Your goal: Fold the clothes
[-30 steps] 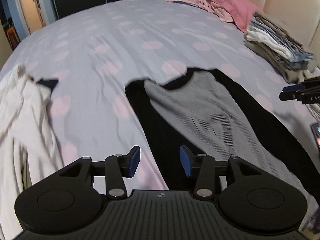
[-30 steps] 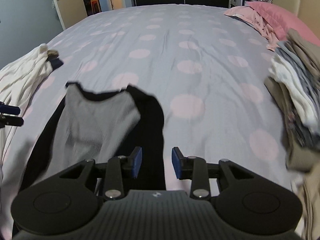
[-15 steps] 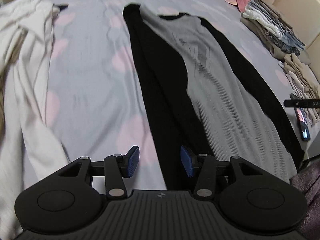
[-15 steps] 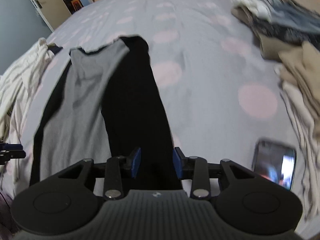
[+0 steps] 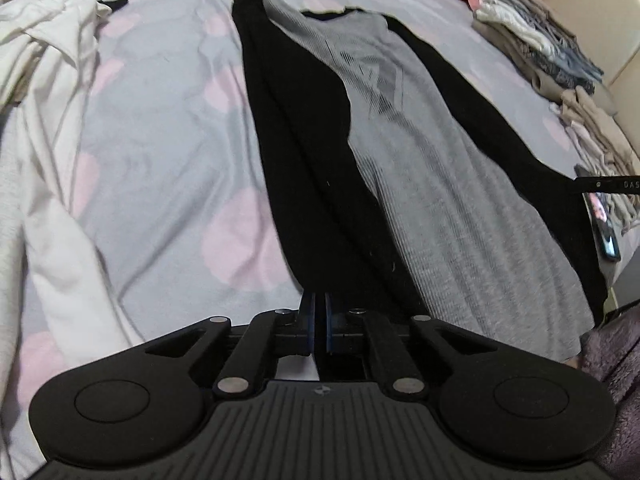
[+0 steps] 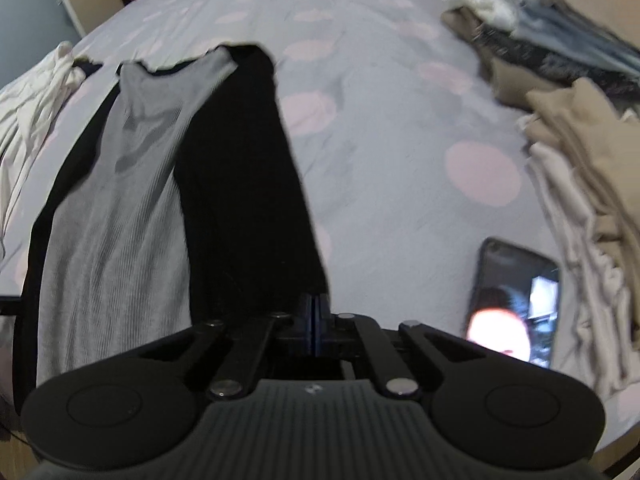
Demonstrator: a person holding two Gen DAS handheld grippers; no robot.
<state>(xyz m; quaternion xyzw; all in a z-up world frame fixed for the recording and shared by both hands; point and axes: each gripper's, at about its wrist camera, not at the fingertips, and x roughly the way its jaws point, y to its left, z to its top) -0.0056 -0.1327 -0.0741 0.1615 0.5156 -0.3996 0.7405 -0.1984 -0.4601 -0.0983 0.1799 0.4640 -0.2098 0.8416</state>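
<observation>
Grey ribbed cloth with black sleeves fills most of my view: the shirt [image 5: 404,152] lies stretched lengthwise along the bed [image 5: 168,148], its collar at the far end and its hem near me. Both sleeves are already turned in along the body, so it reads as a long narrow strip. I judge the side folds done and the end-to-end fold next.

My left tool [image 5: 318,320] is clenched on the near left corner of the shirt, its blue pads pressed together with black fabric between them. My right tool [image 6: 316,320] is clenched the same way on the near right corner, on the black sleeve edge. Holding both bottom corners at once keeps the hem taut and level, which I take to be the reason for this grip: the hem can then be carried toward the collar without the folded sleeves slipping out.

A phone [image 6: 516,300] with a lit screen lies on the bed just beside the right edge of the shirt, so I would keep the cloth from dragging over it. A white garment [image 5: 44,128] sits rumpled to the left, apart from the shirt. A stack of folded clothes [image 5: 536,44] rests at the far right near the headboard, probably where this one will end up.
</observation>
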